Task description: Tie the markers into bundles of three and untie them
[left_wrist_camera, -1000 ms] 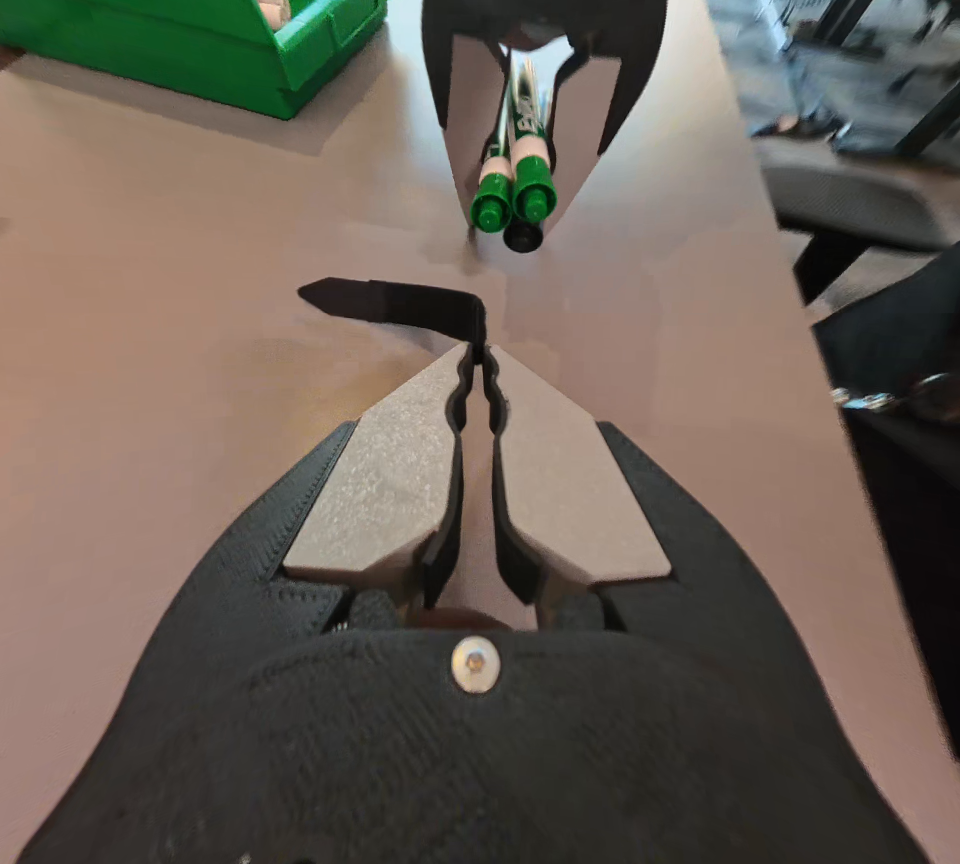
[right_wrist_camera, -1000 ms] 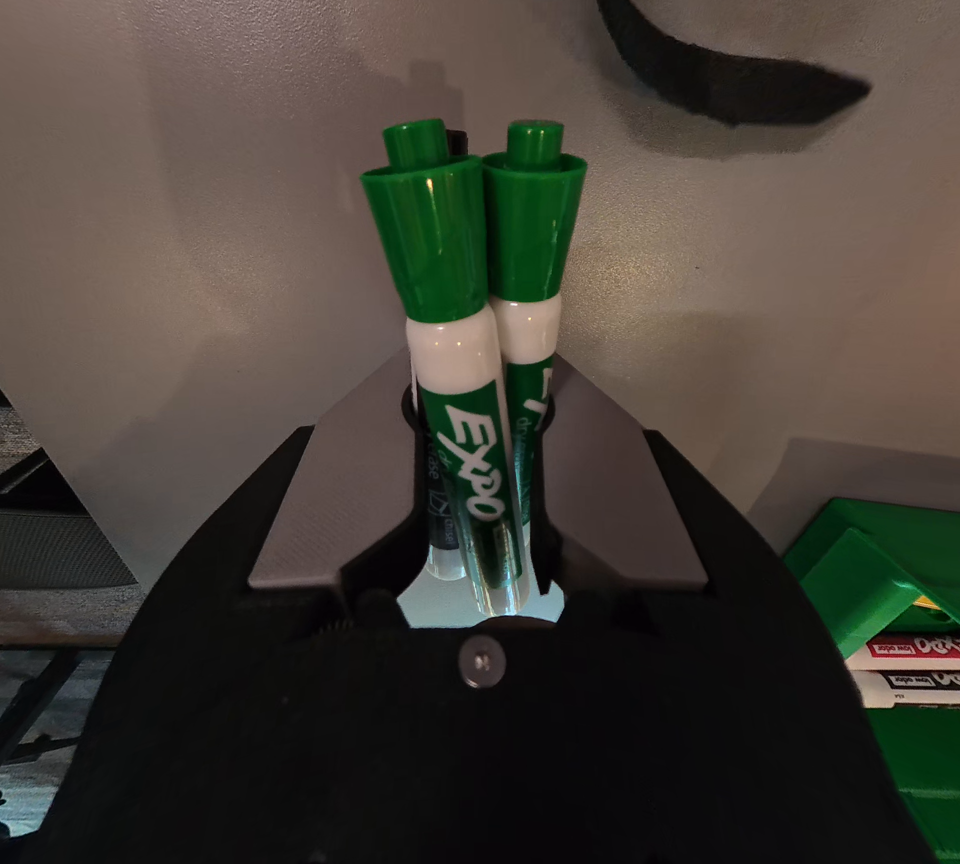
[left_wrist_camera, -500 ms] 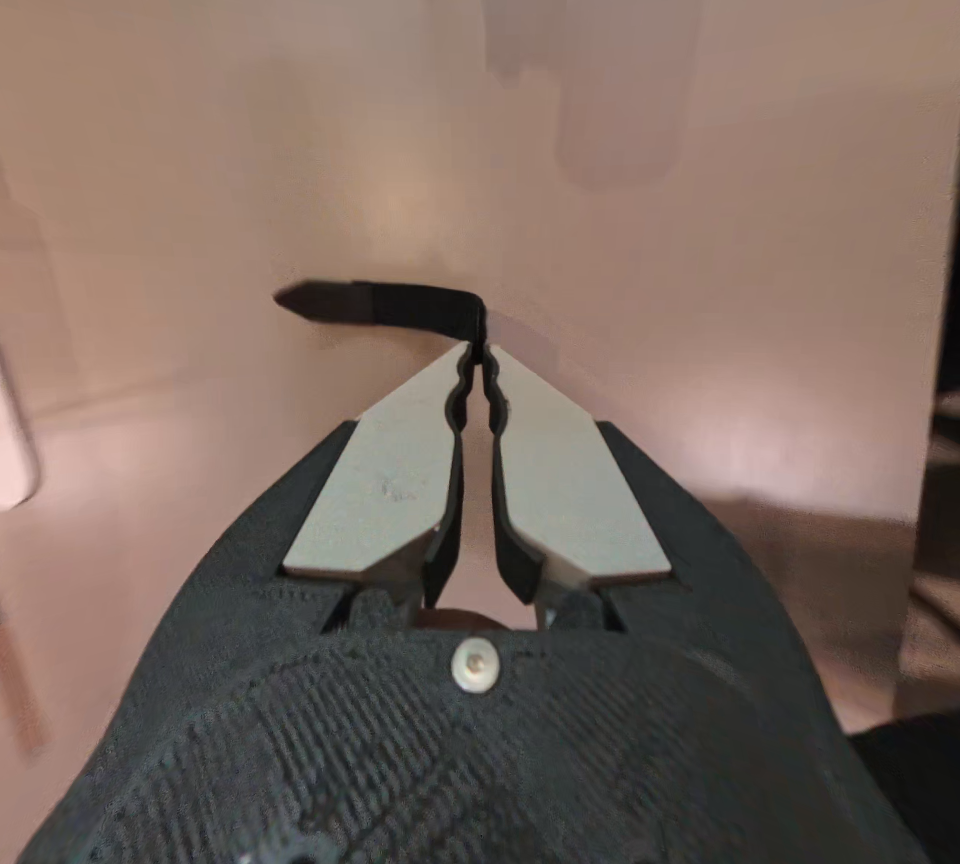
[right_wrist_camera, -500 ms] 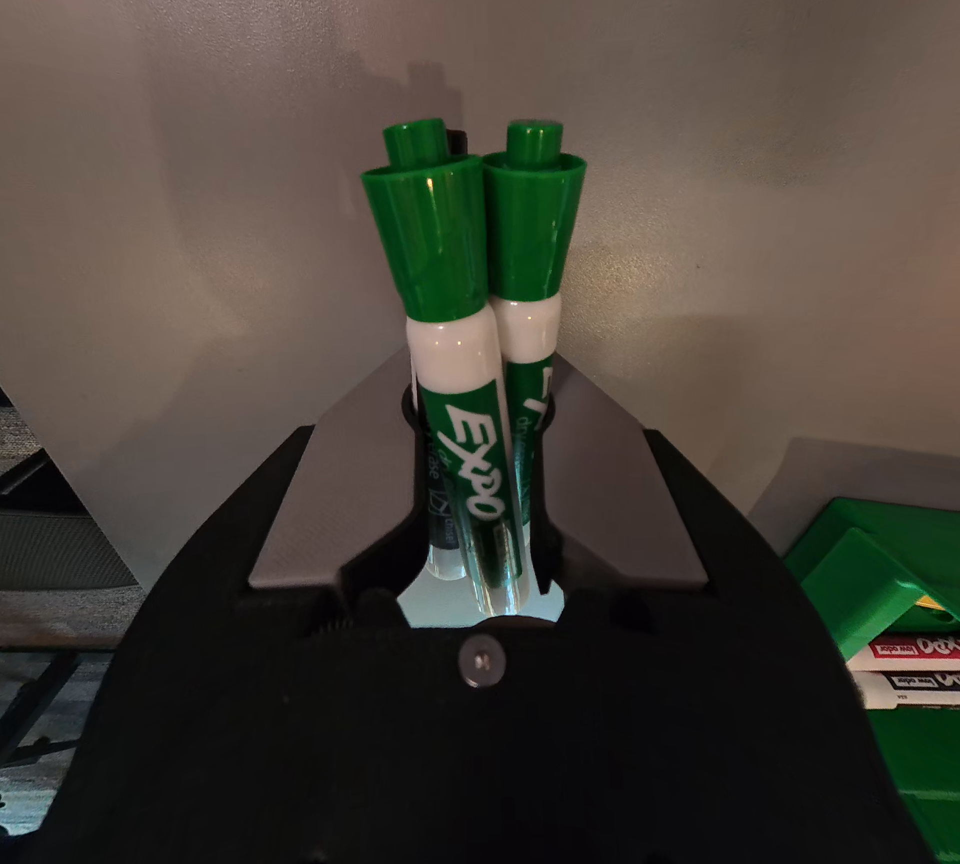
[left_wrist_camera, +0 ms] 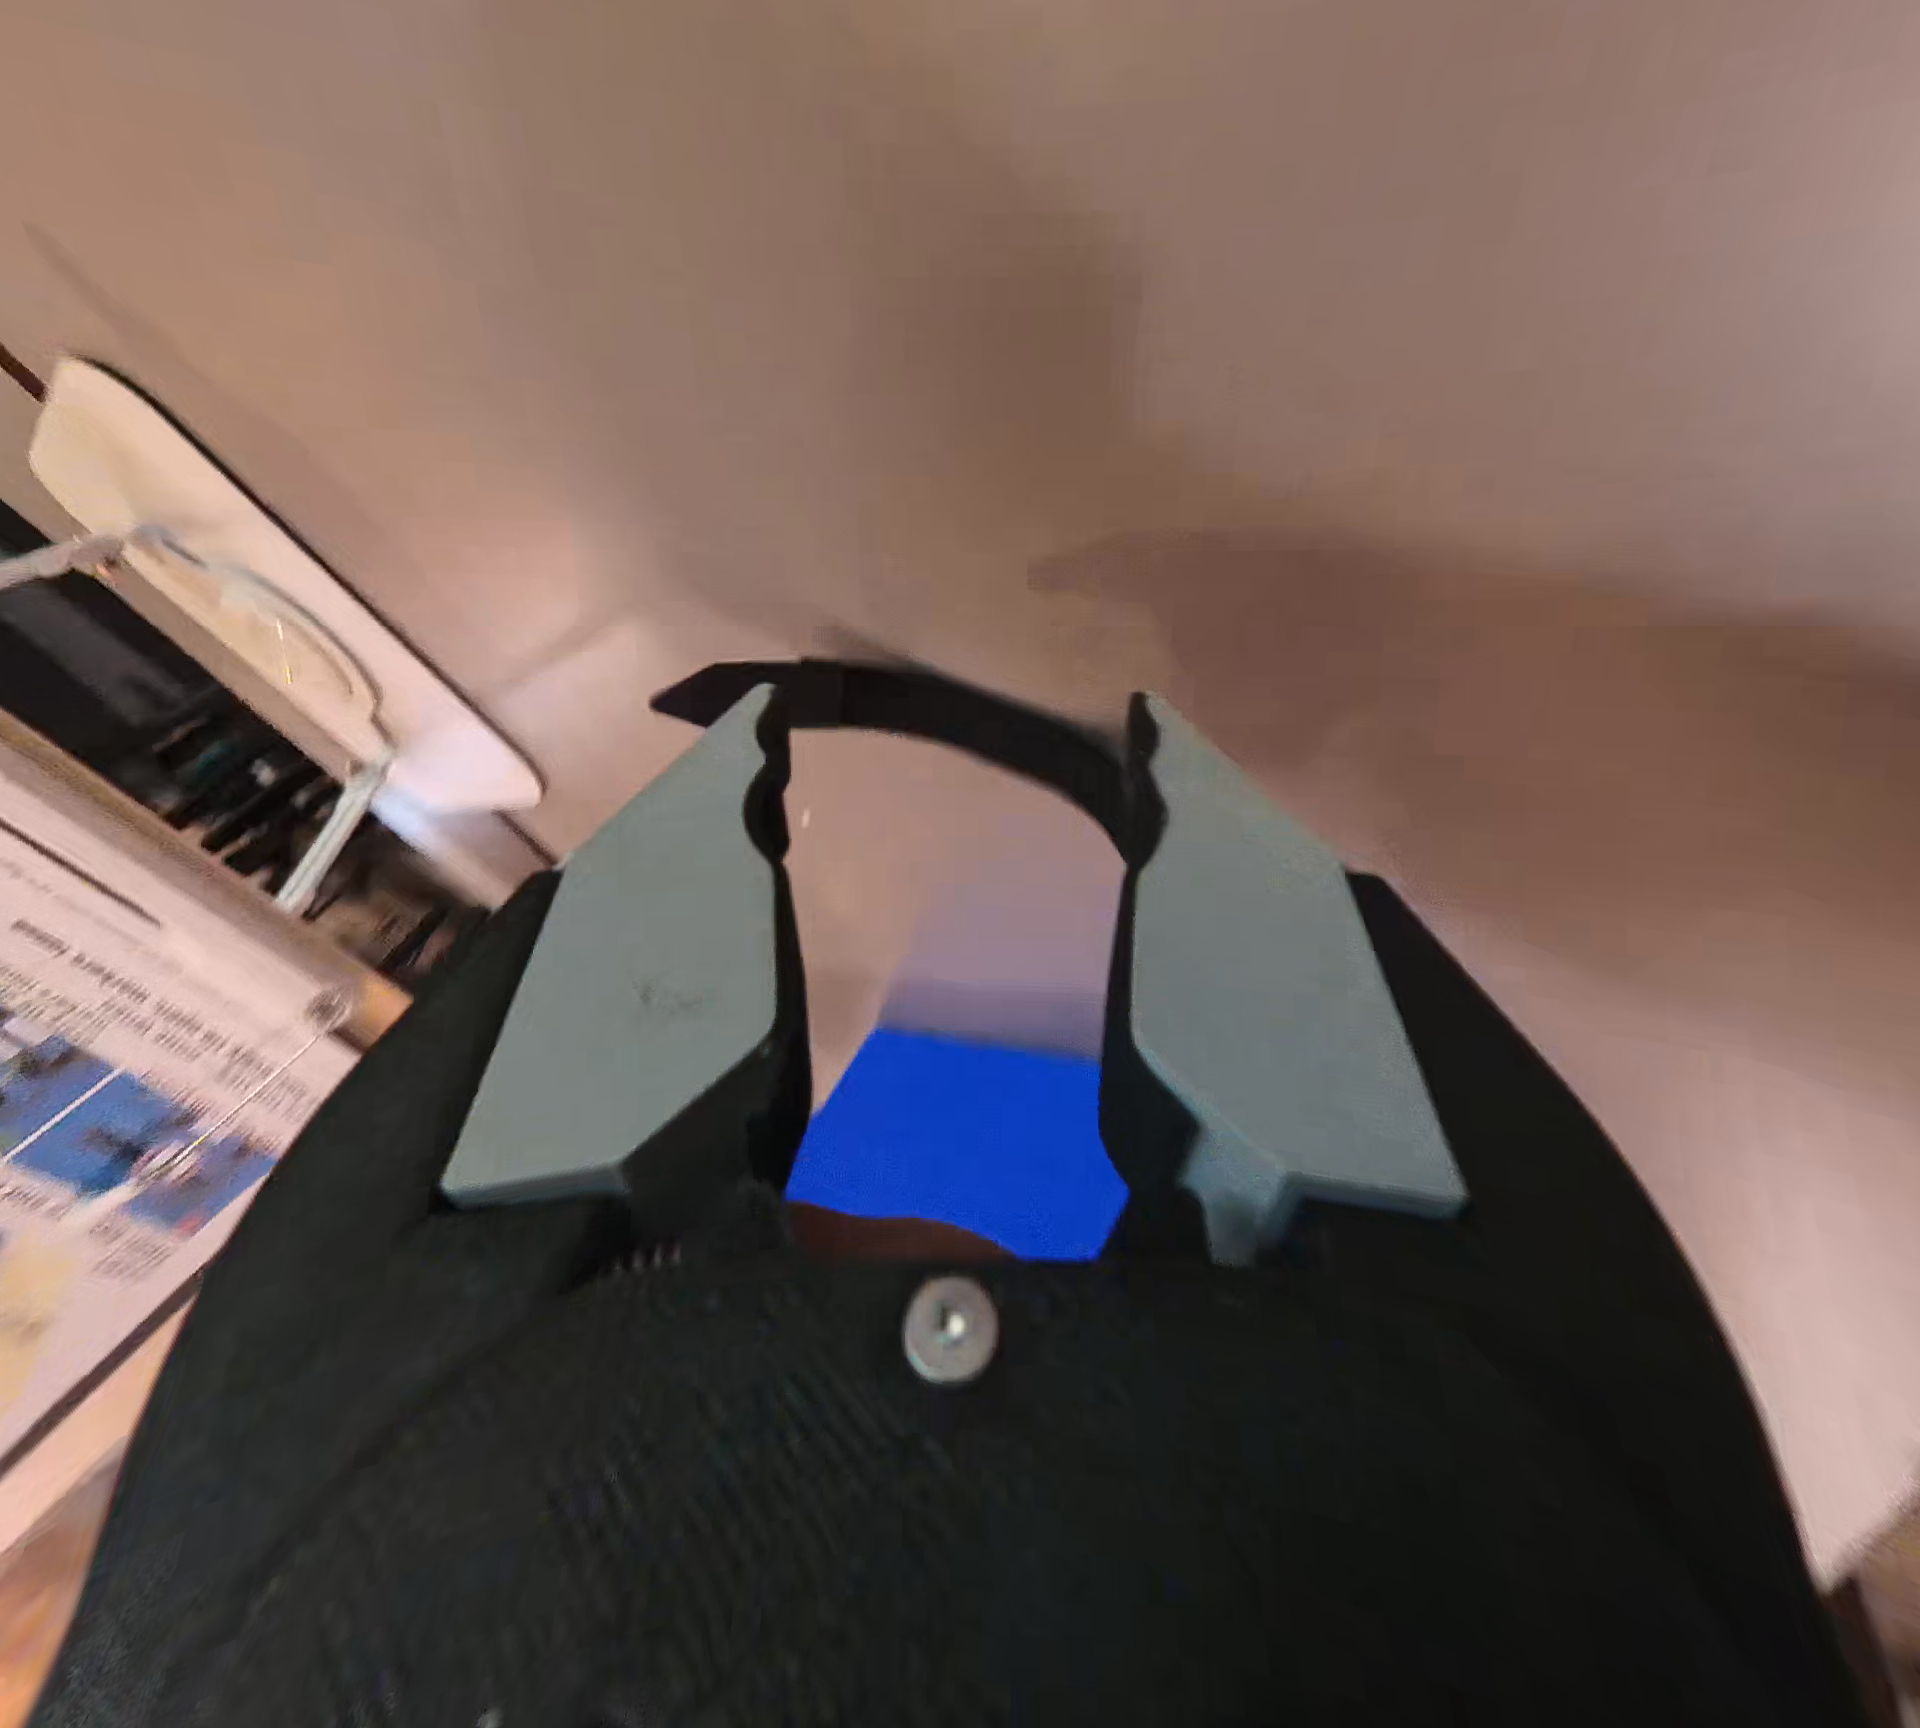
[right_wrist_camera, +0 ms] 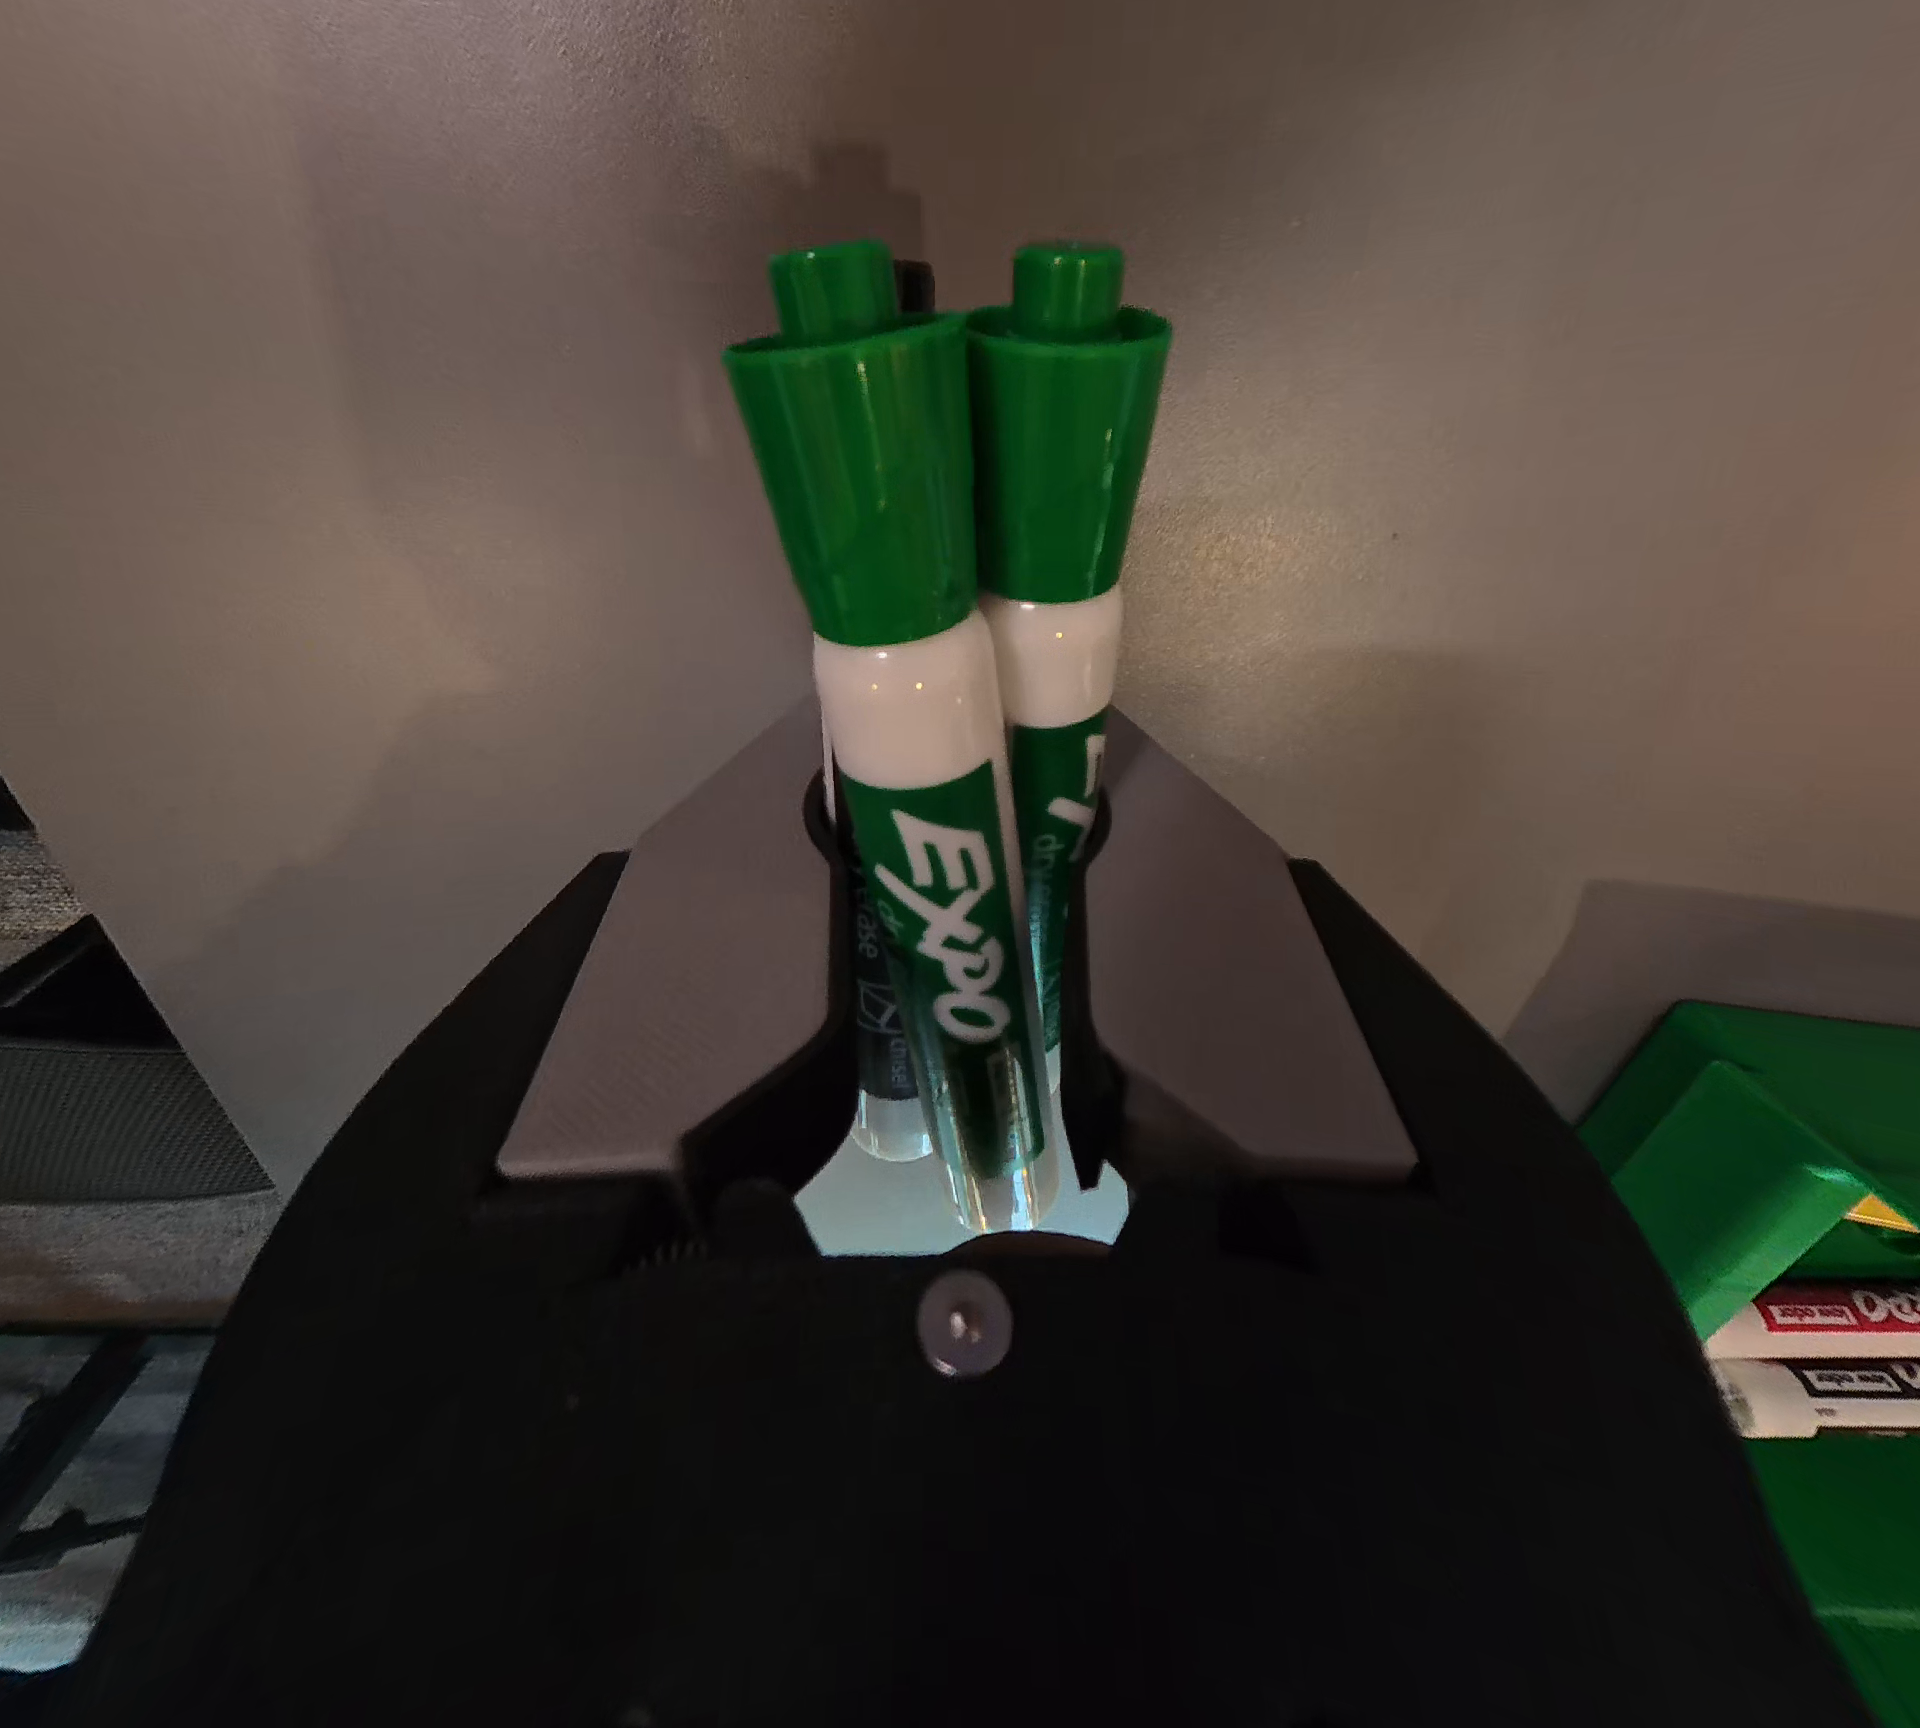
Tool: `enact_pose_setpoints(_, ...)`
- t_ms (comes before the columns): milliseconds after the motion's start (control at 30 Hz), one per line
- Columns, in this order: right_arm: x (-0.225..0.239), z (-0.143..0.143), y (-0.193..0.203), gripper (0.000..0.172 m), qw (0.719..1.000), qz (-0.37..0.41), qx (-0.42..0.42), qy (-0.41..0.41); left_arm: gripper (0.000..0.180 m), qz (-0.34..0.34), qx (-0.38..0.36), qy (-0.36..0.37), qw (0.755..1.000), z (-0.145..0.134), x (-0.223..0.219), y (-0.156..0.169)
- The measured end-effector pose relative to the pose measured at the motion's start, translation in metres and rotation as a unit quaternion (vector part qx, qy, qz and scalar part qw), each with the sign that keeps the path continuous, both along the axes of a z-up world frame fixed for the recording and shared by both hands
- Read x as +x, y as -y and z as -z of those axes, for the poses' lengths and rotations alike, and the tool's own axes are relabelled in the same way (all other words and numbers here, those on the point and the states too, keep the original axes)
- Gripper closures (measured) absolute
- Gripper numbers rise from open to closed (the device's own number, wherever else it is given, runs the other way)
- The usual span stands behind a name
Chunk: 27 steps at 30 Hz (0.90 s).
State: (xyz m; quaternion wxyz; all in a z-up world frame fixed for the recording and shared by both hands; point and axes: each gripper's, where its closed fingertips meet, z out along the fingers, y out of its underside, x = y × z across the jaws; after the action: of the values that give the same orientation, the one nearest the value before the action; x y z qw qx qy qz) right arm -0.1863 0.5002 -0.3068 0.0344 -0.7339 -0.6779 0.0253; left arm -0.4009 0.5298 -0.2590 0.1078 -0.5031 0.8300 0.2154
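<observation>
We hold the right gripper (right_wrist_camera: 961,805) clenched on a bundle of whiteboard markers (right_wrist_camera: 935,743) with white barrels and green caps. Two green-capped markers lie side by side between the grey fingers (right_wrist_camera: 675,982), and a third, darker one shows partly behind the left-hand marker, its black end just visible beside that marker's cap. The black pads close against the barrels on both sides, just below the white bands, so the caps stick out well past the fingertips while the clear barrel ends reach back toward the gripper's body. The bundle points away from us over the pale, matte grey tabletop (right_wrist_camera: 416,328). Relative to this bundle, a green plastic bin (right_wrist_camera: 1745,1159) sits to the lower right, with more boxed markers (right_wrist_camera: 1849,1366) lying in it.

The left gripper (left_wrist_camera: 951,722) stands released, its two grey fingers (left_wrist_camera: 644,972) wide apart with nothing pressed between them. A black flat strap (left_wrist_camera: 956,722) curves in an arc across the gap at the fingertips; its pointed end pokes out past the left fingertip and its other end runs behind the right one. Whether it touches either tip we cannot tell, since the view is blurred. Relative to the strap, a blue patch (left_wrist_camera: 956,1148) shows nearer us, deep between the fingers, and a white rounded object (left_wrist_camera: 260,598) and a printed sheet (left_wrist_camera: 114,1107) lie off to the left.
</observation>
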Motion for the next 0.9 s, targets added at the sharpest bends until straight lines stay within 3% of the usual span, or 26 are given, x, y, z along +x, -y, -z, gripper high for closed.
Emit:
enact_pose_setpoints(100, 0.0, 0.0, 0.001, 0.135, 1.0, -0.001, 0.0, -0.001, 0.115, -0.027, -0.016, 0.13, 0.991, -0.016, 0.016, -0.004)
enact_pose_setpoints(233, 0.0, 0.0, 0.0, 0.134, 1.0, -0.004, 0.0, -0.002, 0.117, -0.105, -0.069, 0.274, 0.954, -0.036, -0.001, -0.018)
enact_pose_setpoints(300, 0.0, 0.0, 0.0, 0.135, 1.0, -0.006, 0.0, -0.003, 0.121, -0.173, -0.099, 0.341, 0.919, -0.039, -0.018, -0.035)
enact_pose_setpoints(400, 0.0, 0.0, 0.0, 0.135, 1.0, -0.006, 0.0, -0.006, 0.131, -0.273, -0.187, 0.42, 0.845, -0.028, -0.038, -0.052)
enact_pose_setpoints(500, 0.0, 0.0, 0.0, 0.135, 1.0, -0.005, 0.001, -0.007, 0.131, -0.324, -0.235, 0.476, 0.783, -0.016, -0.045, -0.067)
enact_pose_setpoints(567, 0.0, 0.0, 0.0, 0.134, 1.0, -0.005, 0.0, -0.007, 0.131, -0.34, -0.265, 0.492, 0.757, -0.007, -0.04, -0.072)
enact_pose_setpoints(700, 0.0, 0.0, 0.0, 0.135, 1.0, -0.005, 0.0, -0.006, 0.133, -0.35, -0.248, 0.436, 0.791, 0.022, -0.028, -0.081)
enact_pose_setpoints(833, 0.0, 0.0, 0.0, 0.135, 1.0, -0.003, 0.001, -0.01, 0.133, -0.344, -0.255, 0.402, 0.809, 0.037, -0.004, -0.086)
enact_pose_setpoints(867, 0.0, -0.001, 0.0, 0.135, 1.0, -0.002, 0.001, -0.011, 0.147, -0.343, -0.259, 0.397, 0.811, 0.039, 0.001, -0.087)
enact_pose_setpoints(900, 0.0, 0.0, 0.0, 0.135, 1.0, -0.002, 0.001, -0.013, 0.176, -0.339, -0.266, 0.394, 0.812, 0.039, 0.006, -0.087)
